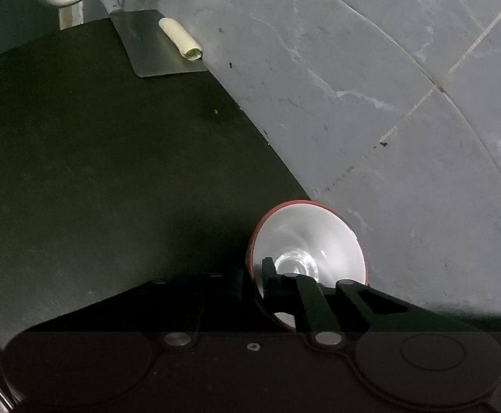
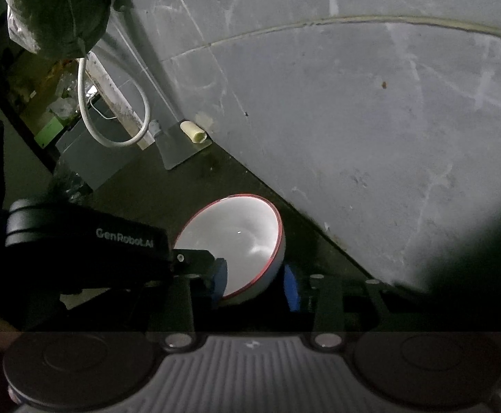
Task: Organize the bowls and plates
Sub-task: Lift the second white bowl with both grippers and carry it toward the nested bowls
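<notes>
A bowl [image 1: 314,237], white inside with a red rim, stands tilted on edge on the dark counter [image 1: 95,172] close to the grey tiled wall. My left gripper [image 1: 254,275] is shut on its left rim, one black finger inside the bowl and the other outside. In the right wrist view the same bowl [image 2: 236,237] leans between the blue pads of my right gripper [image 2: 254,280]. The left pad overlaps the rim and a thin dark gap shows at the right pad. The left gripper [image 2: 195,258] reaches in from the left.
A flat metal blade [image 1: 154,44] with a cream roll [image 1: 180,38] on it lies at the counter's far end by the wall [image 1: 388,103]. A white cable [image 2: 113,130] loops behind it. A plastic bag of greens [image 2: 57,7] hangs at upper left.
</notes>
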`<state>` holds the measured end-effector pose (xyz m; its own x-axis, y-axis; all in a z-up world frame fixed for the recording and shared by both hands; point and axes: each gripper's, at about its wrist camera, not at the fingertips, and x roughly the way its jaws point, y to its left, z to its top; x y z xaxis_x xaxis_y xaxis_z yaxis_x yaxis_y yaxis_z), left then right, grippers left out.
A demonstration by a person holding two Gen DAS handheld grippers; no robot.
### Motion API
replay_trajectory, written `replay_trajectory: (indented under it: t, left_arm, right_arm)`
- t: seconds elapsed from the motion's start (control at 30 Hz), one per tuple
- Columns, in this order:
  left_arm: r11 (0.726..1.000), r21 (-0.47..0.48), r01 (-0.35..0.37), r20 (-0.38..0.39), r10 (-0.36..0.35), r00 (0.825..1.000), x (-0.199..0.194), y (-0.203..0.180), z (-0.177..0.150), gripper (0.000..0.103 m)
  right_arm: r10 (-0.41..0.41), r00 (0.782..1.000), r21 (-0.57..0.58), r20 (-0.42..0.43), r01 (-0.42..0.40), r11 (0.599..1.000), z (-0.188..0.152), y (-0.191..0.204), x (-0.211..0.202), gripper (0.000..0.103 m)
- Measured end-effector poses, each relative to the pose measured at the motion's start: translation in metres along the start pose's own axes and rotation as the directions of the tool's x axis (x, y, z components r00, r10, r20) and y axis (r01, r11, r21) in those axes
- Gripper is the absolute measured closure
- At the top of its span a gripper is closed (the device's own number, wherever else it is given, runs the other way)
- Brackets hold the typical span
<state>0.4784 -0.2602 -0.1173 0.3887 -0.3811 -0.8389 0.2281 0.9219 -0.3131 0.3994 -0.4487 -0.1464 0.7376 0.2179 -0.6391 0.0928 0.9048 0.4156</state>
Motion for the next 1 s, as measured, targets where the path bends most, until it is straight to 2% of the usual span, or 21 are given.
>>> replay_trajectory:
  t: [0.17, 0.4, 0.7, 1.0]
  left_arm:
    - [1.000, -0.009, 0.003, -0.005, -0.003, 1.000, -0.004, 0.003, -0.003, 0.093]
    - [1.000, -0.012, 0.010, 0.009, -0.010, 1.000, -0.014, 0.007, -0.012, 0.093]
    - [0.999, -0.032, 0.036, 0.095, -0.033, 0.995, -0.055, 0.010, -0.027, 0.093]
    - [0.995, -0.074, 0.059, 0.203, -0.043, 0.978, -0.110, 0.019, -0.051, 0.093]
  right_arm:
    - [0.013, 1.000, 0.004, -0.011, -0.013, 1.000, 0.000, -0.002, -0.001, 0.070]
    - [0.034, 0.999, -0.003, -0.022, -0.034, 0.999, -0.006, 0.002, -0.005, 0.070]
    - [0.082, 0.996, -0.061, 0.026, -0.080, 0.995, -0.007, 0.020, -0.036, 0.070]
    - [0.143, 0.987, -0.159, 0.070, -0.131, 0.979, -0.015, 0.055, -0.085, 0.070]
